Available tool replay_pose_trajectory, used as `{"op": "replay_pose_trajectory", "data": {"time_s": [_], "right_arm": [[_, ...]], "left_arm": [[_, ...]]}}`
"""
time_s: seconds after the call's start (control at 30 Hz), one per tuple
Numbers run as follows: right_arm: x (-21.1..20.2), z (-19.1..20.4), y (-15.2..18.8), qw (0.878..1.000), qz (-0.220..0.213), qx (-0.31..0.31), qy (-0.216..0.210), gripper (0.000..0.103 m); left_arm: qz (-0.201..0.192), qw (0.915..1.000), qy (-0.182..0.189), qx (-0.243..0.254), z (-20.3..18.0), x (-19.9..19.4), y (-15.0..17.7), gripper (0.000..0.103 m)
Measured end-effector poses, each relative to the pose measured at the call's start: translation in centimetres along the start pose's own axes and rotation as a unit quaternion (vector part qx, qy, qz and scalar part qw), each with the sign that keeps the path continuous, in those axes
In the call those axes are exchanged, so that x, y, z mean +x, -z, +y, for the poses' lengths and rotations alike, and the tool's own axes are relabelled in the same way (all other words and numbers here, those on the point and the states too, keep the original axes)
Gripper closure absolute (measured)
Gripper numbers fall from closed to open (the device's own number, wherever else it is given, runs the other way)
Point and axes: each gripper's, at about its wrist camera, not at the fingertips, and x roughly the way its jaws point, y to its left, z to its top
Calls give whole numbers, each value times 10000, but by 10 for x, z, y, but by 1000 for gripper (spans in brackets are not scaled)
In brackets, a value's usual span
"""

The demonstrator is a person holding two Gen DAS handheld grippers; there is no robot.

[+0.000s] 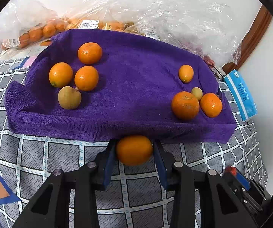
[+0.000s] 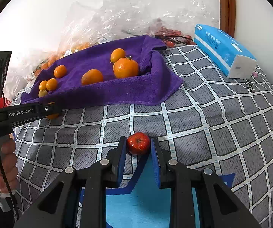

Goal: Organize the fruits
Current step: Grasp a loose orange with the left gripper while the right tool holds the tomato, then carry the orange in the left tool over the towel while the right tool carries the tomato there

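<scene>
A purple towel [image 1: 132, 87] lies on a grey checked cover [image 1: 60, 161]. On its left sit three oranges [image 1: 86, 78] and a brownish-green fruit [image 1: 69, 97]. Two oranges [image 1: 185, 105], a kumquat [image 1: 186, 73] and a small yellow fruit [image 1: 196, 93] rest on its right. In front of the towel's near edge my left gripper [image 1: 134, 144] is shut on an orange [image 1: 134, 152]; the right wrist view shows this gripper [image 2: 49, 110] from the side. My right gripper [image 2: 138, 140] is shut on a small red fruit [image 2: 138, 143], low over the cover.
Clear plastic bags [image 1: 41, 30] holding more oranges are heaped behind the towel against the white wall. A blue tissue pack [image 2: 223, 53] lies at the far right. A person's hand [image 2: 5, 163] holds the left gripper's handle. A wooden frame [image 2: 226, 5] runs up the wall.
</scene>
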Motion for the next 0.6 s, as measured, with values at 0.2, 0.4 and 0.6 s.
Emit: {"op": "replay_pose_trajectory", "data": {"time_s": [0.2,0.4,0.6], "right_arm": [[-5,6,-2,10000,-26,-50,52,78],[-18,16,-4,9998,-111,-105,115,78],[-36,29,-8,9996,-237,-130,112,78]], "left_arm": [[65,9999,103,-26,6,-6,4,66],[126,9999,55,-14,16,-19,15,66],[50,9999,90,-83,31,-42,24,66]]}}
